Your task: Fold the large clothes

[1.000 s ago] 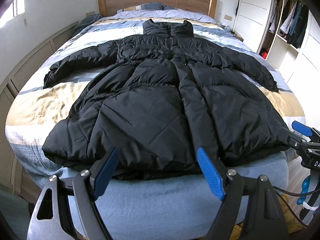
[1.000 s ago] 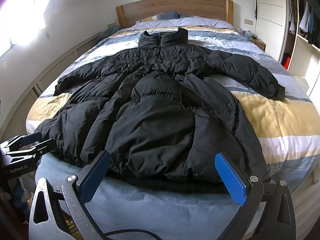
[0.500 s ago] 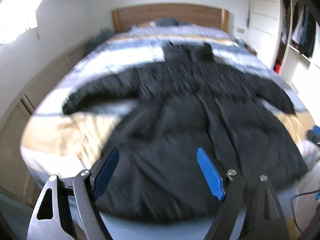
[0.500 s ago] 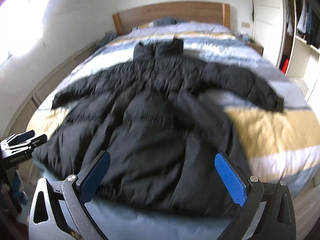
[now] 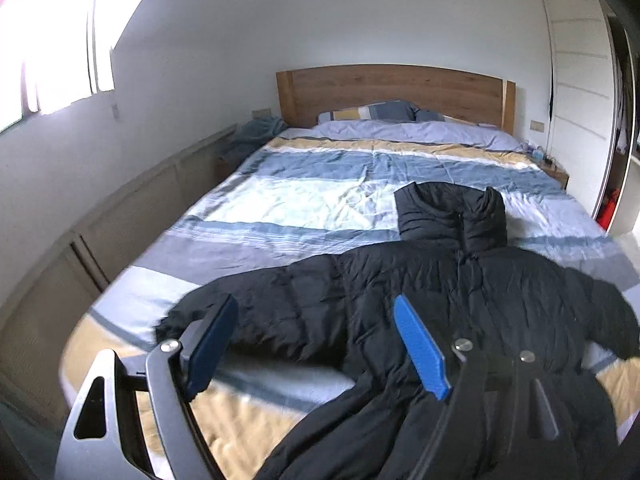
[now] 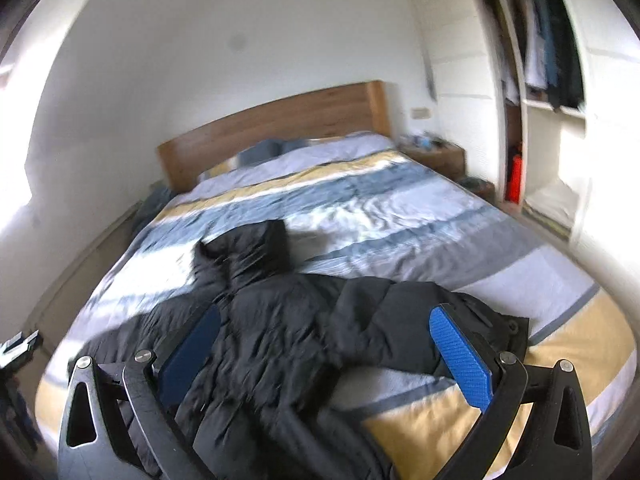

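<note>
Black puffer coat (image 5: 460,300) spread flat, lower centre of frame, on striped bed (image 5: 320,200). My left gripper (image 5: 316,344) and right gripper (image 6: 324,350) both wide, empty. I'd pinch sleeve cuffs first, fold inward evenly

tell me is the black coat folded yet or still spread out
Spread, not folded. The black coat lies flat on the striped bed, collar toward the headboard, one sleeve out to one side and the other out opposite.

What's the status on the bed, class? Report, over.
Left hand-held gripper open, right hand-held gripper open. Black coat spread on bed, unfolded. Nothing blocking.
</note>
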The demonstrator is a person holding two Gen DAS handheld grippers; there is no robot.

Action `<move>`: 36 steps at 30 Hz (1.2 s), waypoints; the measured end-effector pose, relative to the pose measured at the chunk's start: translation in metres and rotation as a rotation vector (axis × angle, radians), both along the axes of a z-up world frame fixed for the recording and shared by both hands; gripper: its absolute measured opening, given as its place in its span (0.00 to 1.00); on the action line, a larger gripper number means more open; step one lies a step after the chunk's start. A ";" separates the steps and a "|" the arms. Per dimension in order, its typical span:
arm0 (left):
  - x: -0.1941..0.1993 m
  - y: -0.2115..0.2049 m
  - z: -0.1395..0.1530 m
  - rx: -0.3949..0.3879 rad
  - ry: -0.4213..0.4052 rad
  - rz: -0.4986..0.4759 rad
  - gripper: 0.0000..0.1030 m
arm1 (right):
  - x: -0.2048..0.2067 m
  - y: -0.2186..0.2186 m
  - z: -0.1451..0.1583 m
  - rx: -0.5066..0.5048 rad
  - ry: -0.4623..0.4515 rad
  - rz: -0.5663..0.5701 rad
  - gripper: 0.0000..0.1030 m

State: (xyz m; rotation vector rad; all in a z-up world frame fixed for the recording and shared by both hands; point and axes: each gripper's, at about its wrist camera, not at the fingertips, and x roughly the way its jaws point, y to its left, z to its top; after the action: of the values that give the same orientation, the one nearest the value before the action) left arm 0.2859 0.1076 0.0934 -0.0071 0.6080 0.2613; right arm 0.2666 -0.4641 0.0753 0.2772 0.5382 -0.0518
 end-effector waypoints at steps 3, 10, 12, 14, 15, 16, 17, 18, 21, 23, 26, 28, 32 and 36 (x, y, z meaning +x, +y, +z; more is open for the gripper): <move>0.028 0.005 -0.017 -0.051 0.006 0.013 0.77 | 0.028 -0.022 -0.036 0.028 0.066 -0.064 1.00; 0.075 0.012 -0.080 -0.156 0.097 0.043 0.77 | 0.058 -0.072 -0.151 0.170 0.249 -0.164 1.00; 0.086 0.012 -0.097 -0.150 0.130 0.060 0.77 | 0.061 -0.086 -0.184 0.222 0.296 -0.193 1.00; 0.093 0.012 -0.109 -0.158 0.154 0.062 0.77 | 0.061 -0.096 -0.209 0.268 0.320 -0.218 1.00; 0.096 0.012 -0.115 -0.156 0.169 0.070 0.77 | 0.060 -0.106 -0.223 0.310 0.326 -0.234 1.00; 0.097 0.012 -0.120 -0.153 0.178 0.076 0.77 | 0.058 -0.113 -0.230 0.337 0.328 -0.244 1.00; 0.100 0.012 -0.125 -0.150 0.186 0.082 0.77 | 0.058 -0.119 -0.238 0.360 0.328 -0.253 1.00; 0.102 0.013 -0.131 -0.147 0.196 0.089 0.77 | 0.056 -0.126 -0.245 0.379 0.324 -0.262 1.00; 0.105 0.015 -0.139 -0.141 0.209 0.101 0.77 | 0.050 -0.149 -0.261 0.416 0.310 -0.289 1.00; 0.105 0.018 -0.142 -0.144 0.214 0.106 0.77 | 0.048 -0.162 -0.267 0.449 0.287 -0.293 1.00; 0.104 0.021 -0.143 -0.137 0.220 0.118 0.77 | 0.050 -0.185 -0.272 0.517 0.237 -0.297 1.00; 0.103 0.022 -0.142 -0.132 0.221 0.124 0.77 | 0.056 -0.198 -0.274 0.557 0.204 -0.303 1.00; 0.098 0.018 -0.139 -0.115 0.221 0.116 0.77 | 0.065 -0.224 -0.279 0.667 0.112 -0.348 0.99; 0.095 0.011 -0.134 -0.095 0.217 0.093 0.77 | 0.067 -0.239 -0.281 0.759 0.033 -0.383 0.84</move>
State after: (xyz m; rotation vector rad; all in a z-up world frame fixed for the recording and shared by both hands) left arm 0.3804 0.1185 -0.0405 -0.1004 0.8365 0.3258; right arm 0.3340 -0.7027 -0.2057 1.1208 0.5149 -0.2245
